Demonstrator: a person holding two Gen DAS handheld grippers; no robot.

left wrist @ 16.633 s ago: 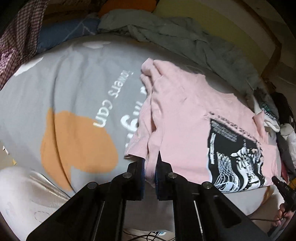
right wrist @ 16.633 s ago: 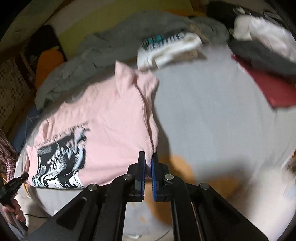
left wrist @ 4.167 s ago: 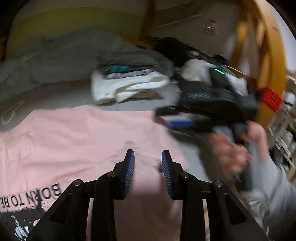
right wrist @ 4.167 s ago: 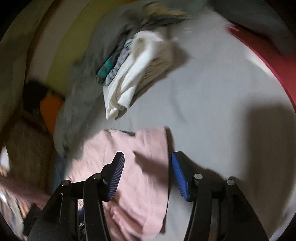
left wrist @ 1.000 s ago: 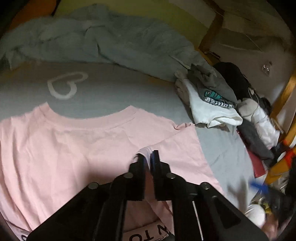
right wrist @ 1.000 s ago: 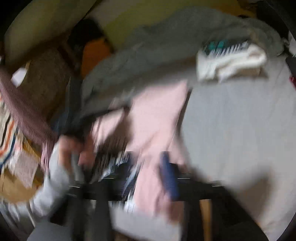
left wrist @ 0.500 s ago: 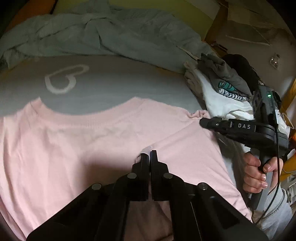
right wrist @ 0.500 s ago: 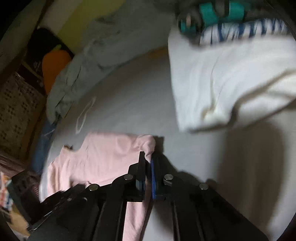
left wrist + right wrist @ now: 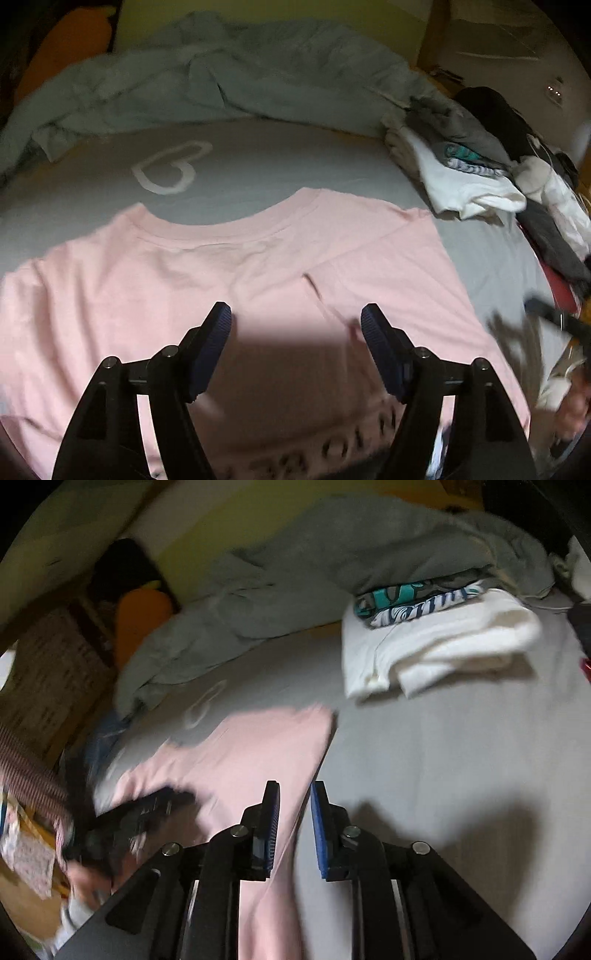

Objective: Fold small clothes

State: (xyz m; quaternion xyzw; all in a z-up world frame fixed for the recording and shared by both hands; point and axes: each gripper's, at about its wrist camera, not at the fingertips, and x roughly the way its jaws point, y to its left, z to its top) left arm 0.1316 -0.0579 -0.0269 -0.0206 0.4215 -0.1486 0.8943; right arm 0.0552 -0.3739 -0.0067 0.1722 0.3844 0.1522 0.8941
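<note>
Pink tee (image 9: 236,258) lies flat on the grey bed sheet (image 9: 295,173), collar at 12 o'clock in the left wrist view, black print along its near hem, right side folded in with a straight edge.

Left gripper (image 9: 295,325) hovers over the tee's middle, jaws wide apart and just opened further, nothing pinched between them. Its shadow falls on the fabric below.

Right gripper (image 9: 293,812) sits over the tee's folded right edge. Jaws stand slightly apart, just opened a little, pads not pressing the cloth; the edge runs under the gap.

White heart print (image 9: 170,171) on the sheet at 11 o'clock from the collar. Grey-green blanket (image 9: 229,81) bunched at 12. Folded clothes stack (image 9: 436,635), white on the bottom, at 2 o'clock. Orange pillow (image 9: 142,620) at 10 o'clock in the right wrist view.
</note>
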